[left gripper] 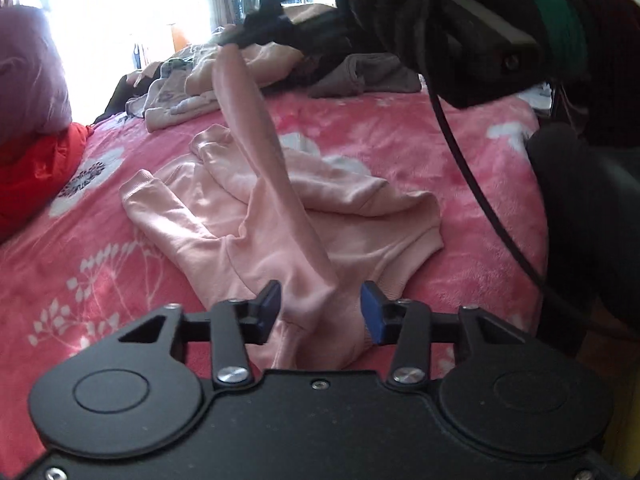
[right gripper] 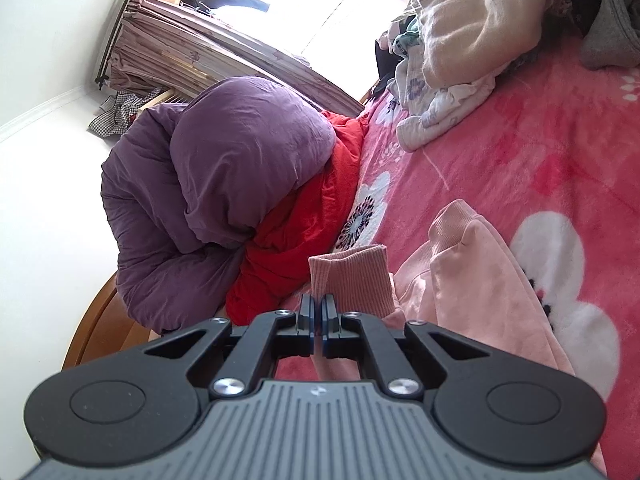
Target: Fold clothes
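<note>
Bedroom in bright window light; bed (left gripper: 400, 136) spread with a pink flowered blanket, purple and red quilts (right gripper: 224, 200) bundled off to the left of the right claw, a heap of unsorted clothes (left gripper: 192, 88) far ahead of the left claw.

Risks, as judgement only: sleeve sliding out of the right claw's narrow pinch if pulled harder, since only the ribbed edge is caught; sweatshirt body dragging and bunching across the fleecy blanket while nothing pins it; black cable hanging to the right of the left claw snagging the cloth.

Pale pink sweatshirt (left gripper: 256, 216) lying crumpled on the blanket directly ahead of the left claw (left gripper: 320, 304), hem reaching in between its blue pads; pads parted and not pressing, so released, cloth loose between them. One sleeve (left gripper: 256, 132) drawn up taut as a long strip toward the right claw (left gripper: 240, 38), up and ahead; right claw clenched on its ribbed cuff (right gripper: 352, 276), the cuff standing just above the tips. Second cuff lying flat, ahead and left of the left claw; fabric soft, thick, ribbed at the edges.
</note>
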`<state>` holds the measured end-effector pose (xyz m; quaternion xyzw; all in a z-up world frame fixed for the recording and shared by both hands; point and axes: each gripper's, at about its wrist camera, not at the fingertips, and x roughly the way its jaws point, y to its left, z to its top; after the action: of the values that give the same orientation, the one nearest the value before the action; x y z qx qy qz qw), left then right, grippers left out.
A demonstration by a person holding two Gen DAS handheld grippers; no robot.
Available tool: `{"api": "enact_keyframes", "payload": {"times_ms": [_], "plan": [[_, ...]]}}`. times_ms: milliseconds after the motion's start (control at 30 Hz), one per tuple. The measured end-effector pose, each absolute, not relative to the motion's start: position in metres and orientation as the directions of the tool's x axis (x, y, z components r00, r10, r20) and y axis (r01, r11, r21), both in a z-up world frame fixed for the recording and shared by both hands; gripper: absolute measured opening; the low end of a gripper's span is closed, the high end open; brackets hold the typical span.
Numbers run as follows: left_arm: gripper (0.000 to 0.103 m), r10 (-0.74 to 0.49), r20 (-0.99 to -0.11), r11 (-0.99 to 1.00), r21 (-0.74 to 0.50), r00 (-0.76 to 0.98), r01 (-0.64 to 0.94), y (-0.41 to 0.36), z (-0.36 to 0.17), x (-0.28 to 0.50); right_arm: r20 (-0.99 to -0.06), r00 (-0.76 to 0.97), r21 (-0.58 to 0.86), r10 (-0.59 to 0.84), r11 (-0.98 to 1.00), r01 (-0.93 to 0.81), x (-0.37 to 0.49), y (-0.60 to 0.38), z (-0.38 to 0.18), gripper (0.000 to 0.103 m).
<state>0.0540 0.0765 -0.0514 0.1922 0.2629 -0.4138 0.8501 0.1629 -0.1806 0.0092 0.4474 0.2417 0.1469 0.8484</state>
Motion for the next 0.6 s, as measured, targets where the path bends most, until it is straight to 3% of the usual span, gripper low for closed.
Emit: {"api": "enact_keyframes", "payload": {"times_ms": [133,333,500,600], "plan": [[0.035,-0.621,-0.565,0.58,0.134,0.543,0.803,0.074,-0.05,0.059,-0.273,0.854,0.83,0.443,0.557,-0.023,0.165,-0.186,0.013,0.006],[0.034,-0.589,-0.627,0.57,0.126,0.51,0.812,0.064,-0.063,0.066,-0.279,0.857,0.829,0.433,0.56,-0.013,0.165,-0.193,0.012,0.006],[0.034,-0.613,-0.573,0.623,0.072,0.543,0.779,0.077,-0.05,0.071,-0.276,0.857,0.834,0.436,0.551,-0.012,0.166,-0.193,0.009,0.006],[0.032,-0.591,-0.601,0.618,0.091,0.538,0.781,0.072,-0.057,0.072,-0.278,0.856,0.837,0.437,0.546,-0.007,0.168,-0.192,0.007,0.006]]}}
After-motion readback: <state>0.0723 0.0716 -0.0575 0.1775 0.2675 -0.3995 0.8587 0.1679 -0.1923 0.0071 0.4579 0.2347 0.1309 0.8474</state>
